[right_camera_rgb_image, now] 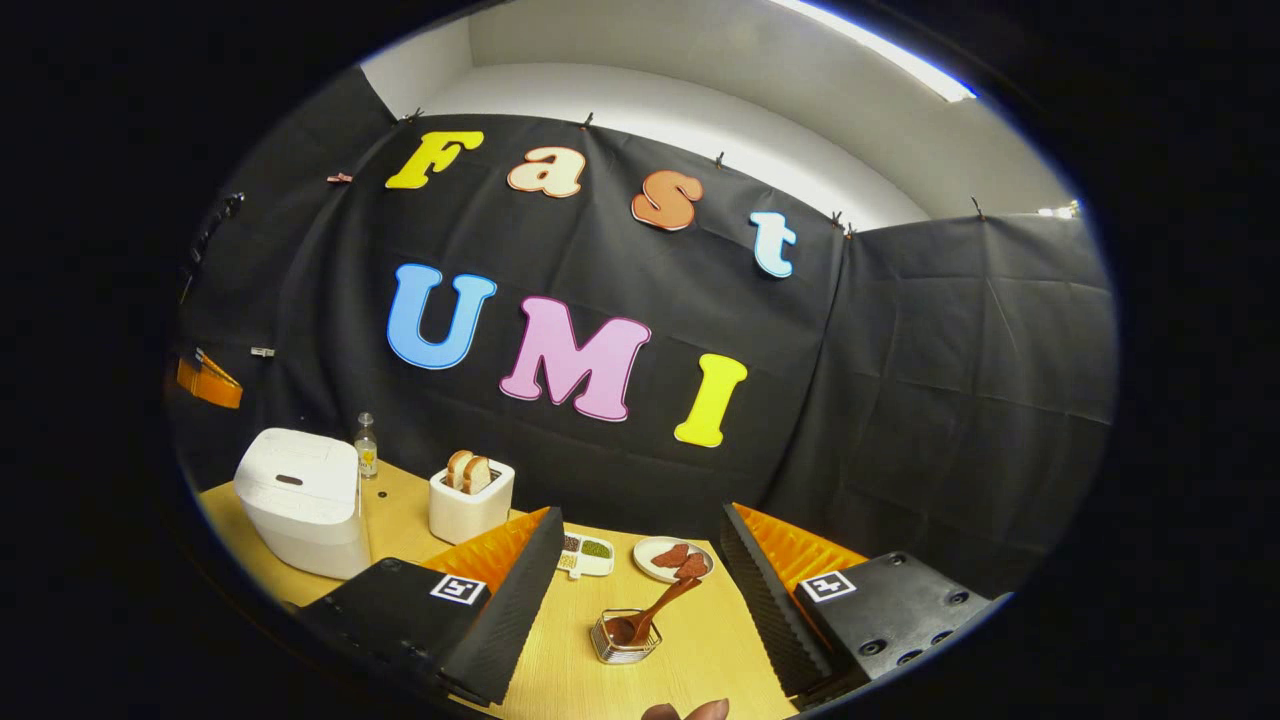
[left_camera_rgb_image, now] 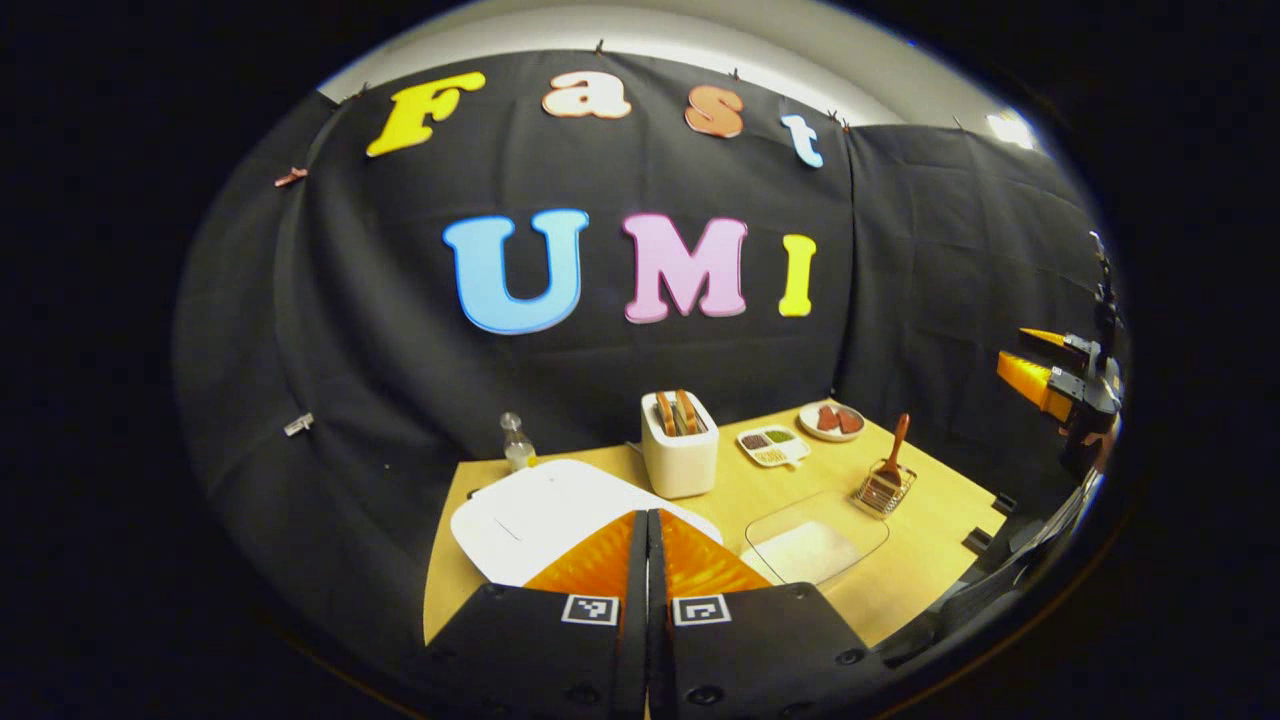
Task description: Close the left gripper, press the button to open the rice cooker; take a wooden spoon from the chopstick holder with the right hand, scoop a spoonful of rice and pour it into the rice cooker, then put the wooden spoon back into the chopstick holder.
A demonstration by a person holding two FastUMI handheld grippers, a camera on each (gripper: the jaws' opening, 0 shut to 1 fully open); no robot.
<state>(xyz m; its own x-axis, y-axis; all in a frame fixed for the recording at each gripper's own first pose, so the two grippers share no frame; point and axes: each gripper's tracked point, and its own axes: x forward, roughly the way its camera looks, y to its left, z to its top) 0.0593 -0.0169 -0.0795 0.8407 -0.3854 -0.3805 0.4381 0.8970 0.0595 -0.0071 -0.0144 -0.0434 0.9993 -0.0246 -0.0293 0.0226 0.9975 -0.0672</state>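
The white rice cooker (left_camera_rgb_image: 530, 515) (right_camera_rgb_image: 300, 500) stands at the table's left with its lid down. My left gripper (left_camera_rgb_image: 648, 520) is shut with nothing between its fingers and hovers above the cooker's near right corner. A wooden spoon (left_camera_rgb_image: 897, 442) (right_camera_rgb_image: 660, 605) leans in a wire chopstick holder (left_camera_rgb_image: 884, 490) (right_camera_rgb_image: 622, 640). A clear glass dish of rice (left_camera_rgb_image: 815, 548) lies between the cooker and the holder. My right gripper (right_camera_rgb_image: 641, 513) is open and held above the table, with the holder lying between its fingers and below them. The left gripper view has that gripper (left_camera_rgb_image: 1060, 385) at the far right.
A white toaster (left_camera_rgb_image: 680, 445) (right_camera_rgb_image: 470, 500) with bread stands behind the cooker, with a small bottle (left_camera_rgb_image: 516, 442) (right_camera_rgb_image: 366, 445) nearby. A divided dish (left_camera_rgb_image: 772, 445) (right_camera_rgb_image: 588, 552) and a plate of red pieces (left_camera_rgb_image: 832, 420) (right_camera_rgb_image: 673, 558) sit at the back. The person's fingertips (right_camera_rgb_image: 690, 710) show at the bottom edge.
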